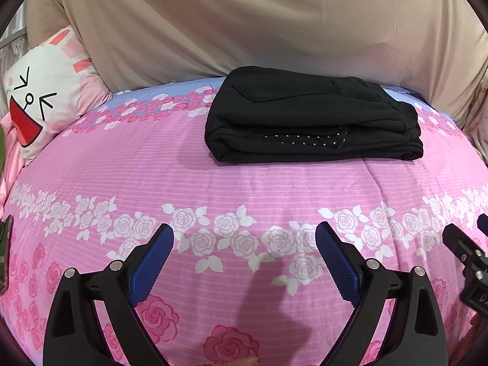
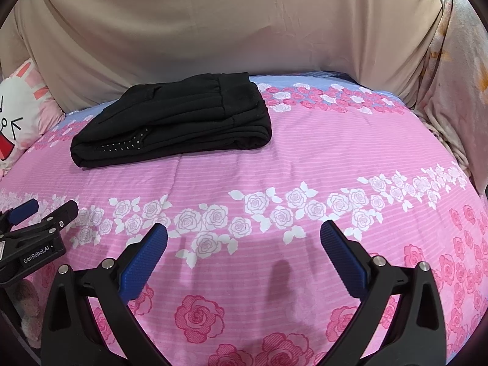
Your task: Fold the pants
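Observation:
Black pants [image 1: 311, 116] lie folded into a compact stack at the far side of the pink floral bedspread [image 1: 244, 189]; a dotted inner patch shows along the front edge. They also show in the right wrist view [image 2: 174, 122], far left of centre. My left gripper [image 1: 244, 235] is open and empty, held over the bedspread well short of the pants. My right gripper [image 2: 244, 231] is open and empty, also near the front. Each gripper shows at the edge of the other's view: the right gripper at the right [image 1: 469, 259], the left gripper at the left [image 2: 33, 235].
A white and pink cartoon pillow [image 1: 45, 91] lies at the far left. A beige sheet [image 1: 244, 24] hangs behind the bed. A pale patterned cloth [image 2: 451, 85] hangs at the right. A dark object [image 1: 4, 253] sits at the left edge.

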Motion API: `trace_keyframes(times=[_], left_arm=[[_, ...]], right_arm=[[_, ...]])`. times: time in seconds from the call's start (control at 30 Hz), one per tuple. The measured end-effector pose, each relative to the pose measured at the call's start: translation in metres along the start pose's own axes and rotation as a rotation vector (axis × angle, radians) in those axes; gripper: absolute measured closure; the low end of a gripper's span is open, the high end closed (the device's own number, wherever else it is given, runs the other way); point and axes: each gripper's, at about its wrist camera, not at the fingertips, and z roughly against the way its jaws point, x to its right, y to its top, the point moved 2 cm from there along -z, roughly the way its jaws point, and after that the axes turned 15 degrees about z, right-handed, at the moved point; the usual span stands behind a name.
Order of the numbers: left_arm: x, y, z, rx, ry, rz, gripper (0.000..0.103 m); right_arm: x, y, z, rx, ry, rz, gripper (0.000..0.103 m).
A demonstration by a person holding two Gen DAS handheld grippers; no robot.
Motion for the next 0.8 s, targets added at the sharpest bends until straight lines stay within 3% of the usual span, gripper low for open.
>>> trace_keyframes(times=[0.13, 0.27, 0.3, 0.37, 0.4, 0.53, 0.57, 0.6, 0.63, 0.7, 0.8], left_arm=[[-0.013, 0.02, -0.003, -0.077, -0.101, 0.076, 0.011], [-0.041, 0.074, -0.035, -0.156, -0.187, 0.232, 0.011], [-0.047, 0.082, -0.045, -0.18, -0.2, 0.269, 0.011], [-0.06, 0.099, -0.077, -0.262, -0.254, 0.374, 0.011], [-0.062, 0.106, -0.089, -0.29, -0.277, 0.407, 0.011], [-0.054, 0.122, -0.125, -0.338, -0.407, 0.461, 0.013], [-0.045, 0.126, -0.133, -0.328, -0.415, 0.435, 0.017], [-0.041, 0.13, -0.135, -0.321, -0.413, 0.41, 0.058], [-0.03, 0.134, -0.137, -0.368, -0.469, 0.381, 0.069], [-0.027, 0.145, -0.115, -0.329, -0.45, 0.37, 0.08], [-0.028, 0.147, -0.076, -0.297, -0.478, 0.33, 0.08]], right_arm=[[0.038, 0.033, -0.014, -0.001, 0.014, -0.035, 0.005], [0.088, 0.074, -0.062, -0.039, 0.259, -0.235, 0.005], [0.096, 0.08, -0.077, -0.06, 0.265, -0.271, 0.005], [0.104, 0.09, -0.106, -0.109, 0.256, -0.302, 0.005], [0.103, 0.094, -0.125, -0.136, 0.298, -0.314, 0.005], [0.09, 0.093, -0.163, -0.181, 0.371, -0.366, 0.008], [0.082, 0.098, -0.161, -0.143, 0.37, -0.325, 0.024], [0.074, 0.102, -0.159, -0.144, 0.415, -0.302, 0.058], [0.069, 0.11, -0.145, -0.118, 0.387, -0.271, 0.067], [0.066, 0.125, -0.117, -0.051, 0.38, -0.211, 0.072], [0.074, 0.13, -0.068, 0.037, 0.395, -0.199, 0.072]])
